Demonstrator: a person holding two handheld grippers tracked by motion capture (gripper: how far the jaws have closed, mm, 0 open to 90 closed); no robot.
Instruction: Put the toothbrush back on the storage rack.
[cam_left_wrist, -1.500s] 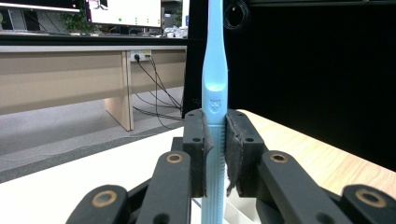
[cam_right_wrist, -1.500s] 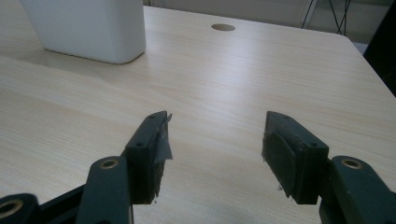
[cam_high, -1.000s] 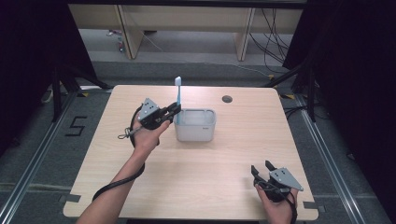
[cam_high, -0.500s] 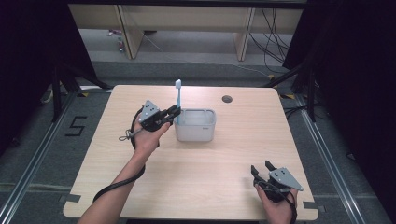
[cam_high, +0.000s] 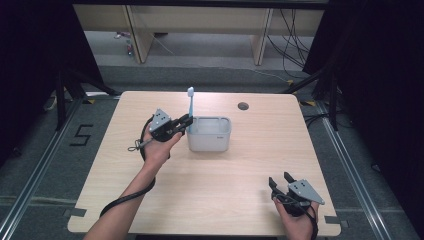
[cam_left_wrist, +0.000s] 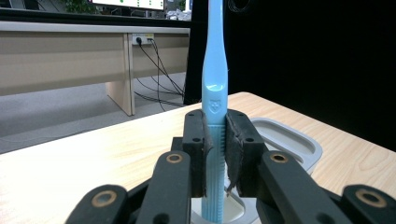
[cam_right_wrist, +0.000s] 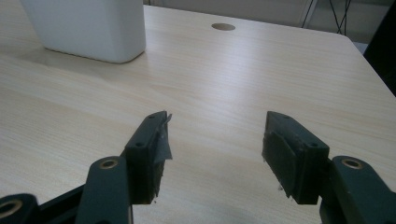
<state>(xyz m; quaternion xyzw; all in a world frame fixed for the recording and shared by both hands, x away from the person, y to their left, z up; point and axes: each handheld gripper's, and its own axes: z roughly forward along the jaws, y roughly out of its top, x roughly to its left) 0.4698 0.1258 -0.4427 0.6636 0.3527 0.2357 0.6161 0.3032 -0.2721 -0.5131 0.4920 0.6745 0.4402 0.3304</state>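
Note:
My left gripper (cam_high: 184, 123) (cam_left_wrist: 215, 154) is shut on the handle of a light blue toothbrush (cam_high: 190, 105) (cam_left_wrist: 215, 79), which stands upright with its white head at the top. It hovers at the left rim of a white rectangular box (cam_high: 209, 134) (cam_left_wrist: 285, 142) in the middle of the wooden table (cam_high: 225, 180). In the left gripper view the handle's lower end hangs over the box's rim. My right gripper (cam_high: 281, 181) (cam_right_wrist: 215, 154) rests near the table's front right corner, open, with nothing between its jaws. The box (cam_right_wrist: 88, 28) stands far ahead of it to the left.
A round cable hole (cam_high: 243, 106) (cam_right_wrist: 222, 26) sits in the table's far right part. Desks and trailing cables (cam_left_wrist: 154, 70) stand beyond the far edge. A floor mark "5" (cam_high: 82, 135) lies to the left of the table.
The left gripper has shifted slightly with the toothbrush beside the box. The right gripper has stayed where it was.

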